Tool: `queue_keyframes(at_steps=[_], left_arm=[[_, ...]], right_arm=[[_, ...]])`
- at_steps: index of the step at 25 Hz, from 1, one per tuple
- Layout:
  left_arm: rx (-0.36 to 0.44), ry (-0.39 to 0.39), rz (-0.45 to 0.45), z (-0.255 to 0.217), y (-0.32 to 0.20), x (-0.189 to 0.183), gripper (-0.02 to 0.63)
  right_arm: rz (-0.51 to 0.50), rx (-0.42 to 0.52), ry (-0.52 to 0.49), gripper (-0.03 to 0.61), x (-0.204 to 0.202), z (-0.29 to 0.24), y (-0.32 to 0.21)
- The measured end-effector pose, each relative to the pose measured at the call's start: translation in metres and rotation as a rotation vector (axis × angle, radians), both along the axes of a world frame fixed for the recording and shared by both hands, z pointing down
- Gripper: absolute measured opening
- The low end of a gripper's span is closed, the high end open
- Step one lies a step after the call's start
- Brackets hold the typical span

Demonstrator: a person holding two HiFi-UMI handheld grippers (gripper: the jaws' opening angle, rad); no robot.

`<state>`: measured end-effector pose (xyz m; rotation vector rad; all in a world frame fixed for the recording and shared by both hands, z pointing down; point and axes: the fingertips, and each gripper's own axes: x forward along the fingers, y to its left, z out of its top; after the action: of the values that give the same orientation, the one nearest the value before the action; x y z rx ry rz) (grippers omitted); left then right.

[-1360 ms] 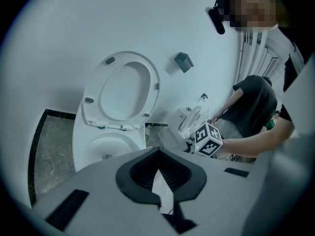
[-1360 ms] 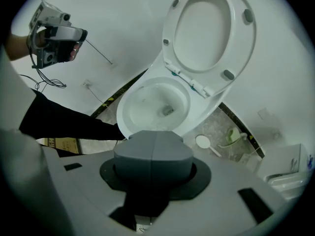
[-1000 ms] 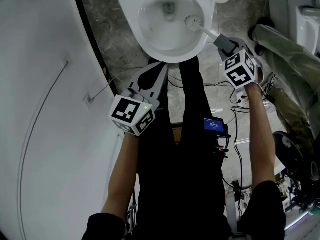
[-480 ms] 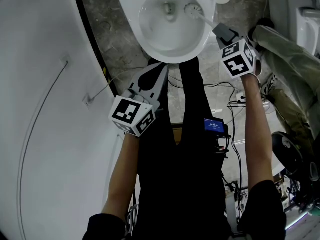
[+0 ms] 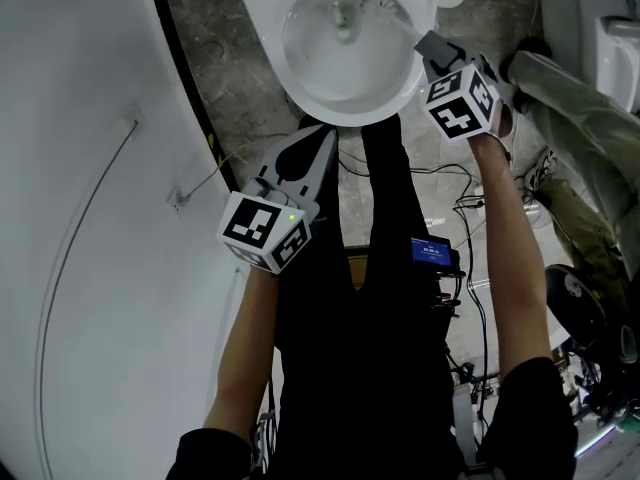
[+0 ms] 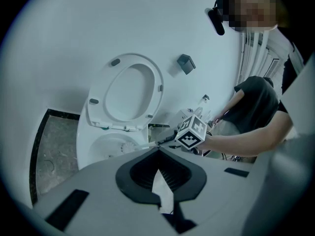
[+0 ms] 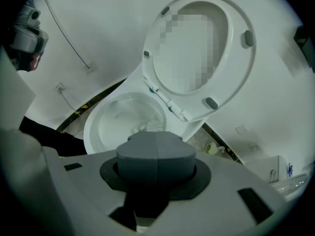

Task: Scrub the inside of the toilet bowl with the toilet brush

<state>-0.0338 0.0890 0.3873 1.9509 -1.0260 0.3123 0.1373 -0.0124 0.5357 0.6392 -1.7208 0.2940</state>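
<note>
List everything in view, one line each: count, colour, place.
toilet bowl: one, white, top centre of the head view
seat: one, white, raised upright
brush: one, white, head inside the bowl
wall fitting: one, grey, right of the seat
floor: grey stone, around the bowl
cables: several, black, on the floor at right
screen: one, blue, at the waist
bystander's leg: one, olive, right edge
right gripper: one, grey, shut on the brush handle
left gripper: one, grey, open, empty, short of the bowl
</note>
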Motion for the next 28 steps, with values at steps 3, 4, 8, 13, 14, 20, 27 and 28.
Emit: queue_keyframes(at_steps=[3,4,8,13,14,20,27,28], left_arm=[[-0.002,-0.001,-0.004,0.001,0.002,-0.003,0.011],[-0.003,-0.002,-0.006,0.002,0.002,-0.004,0.011],[-0.008,-0.006,-0.010,0.002,0.002,-0.006,0.011],[-0.014,-0.008,-0.016,0.002,0.003,-0.011,0.011],[-0.016,-0.010,-0.017,0.003,0.003,-0.013,0.011],[-0.026,-0.017,-0.028,0.006,0.002,-0.021,0.011],[-0.023,-0.014,-0.033,0.004,0.003,-0.026,0.011],[-0.024,-0.015,-0.033,0.004,0.002,-0.027,0.011]], right_arm=[[-0.001,0.002,-0.009,0.156,-0.009,0.004,-0.003],[-0.002,0.000,-0.012,0.156,-0.012,0.005,-0.003],[0.009,-0.019,-0.027,0.156,-0.022,0.014,-0.005],[0.079,-0.023,-0.068,0.156,-0.035,0.022,-0.013],[0.089,-0.024,-0.076,0.156,-0.038,0.023,-0.015],[0.147,-0.044,-0.130,0.156,-0.057,0.031,-0.021],[0.198,-0.058,-0.172,0.156,-0.077,0.034,-0.020],[0.199,-0.060,-0.178,0.156,-0.080,0.034,-0.020]])
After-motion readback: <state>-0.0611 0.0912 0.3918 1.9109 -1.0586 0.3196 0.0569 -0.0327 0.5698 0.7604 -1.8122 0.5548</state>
